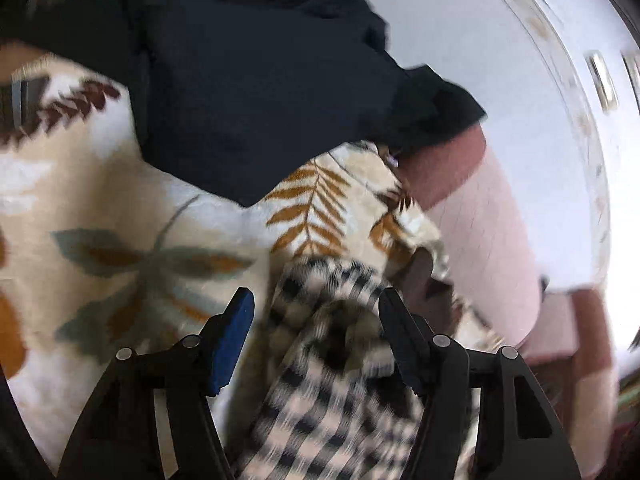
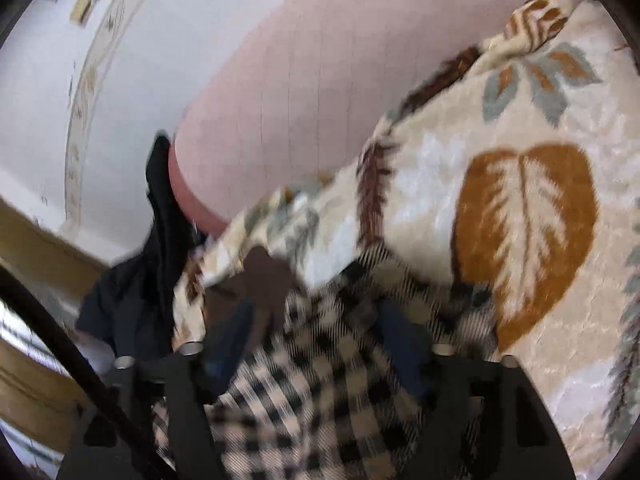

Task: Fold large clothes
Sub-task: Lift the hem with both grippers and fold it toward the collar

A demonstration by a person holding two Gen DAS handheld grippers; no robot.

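Note:
A beige-and-black checked garment [image 1: 320, 380] lies bunched on a leaf-patterned blanket [image 1: 120, 240]. My left gripper [image 1: 316, 312] is open, its two fingers standing on either side of the checked cloth without pinching it. In the right wrist view the same checked garment [image 2: 320, 392] fills the space between the fingers of my right gripper [image 2: 316, 328], which is also open around it; the view is blurred. A dark navy garment [image 1: 240, 100] lies on the blanket beyond the left gripper and also shows in the right wrist view [image 2: 152, 280].
The leaf blanket [image 2: 520, 220] covers a bed. A pink padded headboard [image 2: 320, 80] rises behind it, and it also shows in the left wrist view [image 1: 480, 240]. A white wall with a patterned border [image 1: 480, 40] lies beyond. A wooden frame [image 2: 32, 240] is at the left.

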